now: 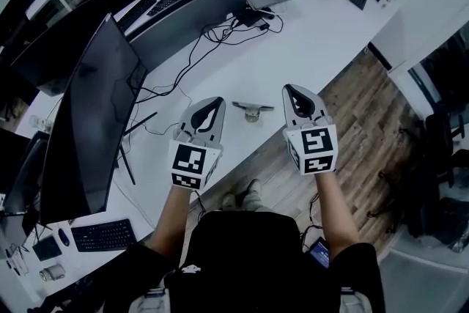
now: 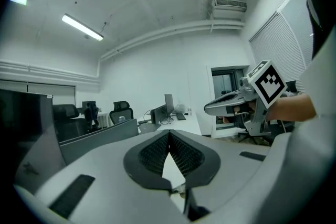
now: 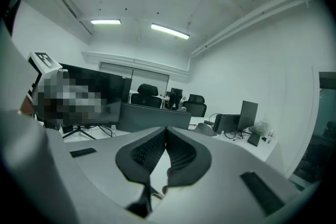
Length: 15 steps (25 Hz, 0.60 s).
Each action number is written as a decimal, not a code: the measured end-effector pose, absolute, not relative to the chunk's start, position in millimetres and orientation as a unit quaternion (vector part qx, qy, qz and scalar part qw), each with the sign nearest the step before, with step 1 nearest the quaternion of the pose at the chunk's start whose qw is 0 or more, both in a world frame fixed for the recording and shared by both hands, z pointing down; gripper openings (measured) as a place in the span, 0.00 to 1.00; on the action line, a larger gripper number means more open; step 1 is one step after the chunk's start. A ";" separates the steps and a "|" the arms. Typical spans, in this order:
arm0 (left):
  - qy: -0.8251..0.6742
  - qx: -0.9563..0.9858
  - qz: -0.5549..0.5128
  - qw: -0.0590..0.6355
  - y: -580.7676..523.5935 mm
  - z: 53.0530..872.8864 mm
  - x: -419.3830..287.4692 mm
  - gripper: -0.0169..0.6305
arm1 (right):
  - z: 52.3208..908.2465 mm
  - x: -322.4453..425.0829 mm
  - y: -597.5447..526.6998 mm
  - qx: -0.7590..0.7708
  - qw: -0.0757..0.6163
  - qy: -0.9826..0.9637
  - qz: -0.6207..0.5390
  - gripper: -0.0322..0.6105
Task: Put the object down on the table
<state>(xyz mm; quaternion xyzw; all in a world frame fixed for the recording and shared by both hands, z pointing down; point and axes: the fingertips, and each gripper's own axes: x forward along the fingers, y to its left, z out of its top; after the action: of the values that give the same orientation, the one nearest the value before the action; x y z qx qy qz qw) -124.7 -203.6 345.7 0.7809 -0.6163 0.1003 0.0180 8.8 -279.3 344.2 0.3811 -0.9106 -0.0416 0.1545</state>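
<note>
Head view: my left gripper (image 1: 218, 101) and right gripper (image 1: 290, 89) hang over the edge of the white table (image 1: 315, 40). The object (image 1: 252, 110) lies on the table between them, touching neither. Monitor (image 1: 95, 121) at left, wood floor (image 1: 366, 121) at right.
Left gripper view: jaws together, empty; ceiling light (image 2: 81, 27) overhead.
Right gripper view: jaws together, empty; chairs (image 3: 147, 94) behind.

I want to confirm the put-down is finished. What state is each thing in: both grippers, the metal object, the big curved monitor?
Left gripper: shut, empty.
Right gripper: shut, empty.
Metal object: lying on the table, between the grippers, touched by neither.
Curved monitor: upright, screen dark.
</note>
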 end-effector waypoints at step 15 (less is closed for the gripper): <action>-0.624 0.775 0.089 -0.043 -193.7 289.2 -119.8 0.05 | 290.4 29.5 -268.3 0.408 0.099 -0.907 -0.045 0.09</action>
<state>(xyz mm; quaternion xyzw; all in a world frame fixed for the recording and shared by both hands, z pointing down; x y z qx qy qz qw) -119.8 -193.7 289.2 0.7755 -0.6236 0.0889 -0.0427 29.5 -268.3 290.4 0.4076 -0.9067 -0.0450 0.0985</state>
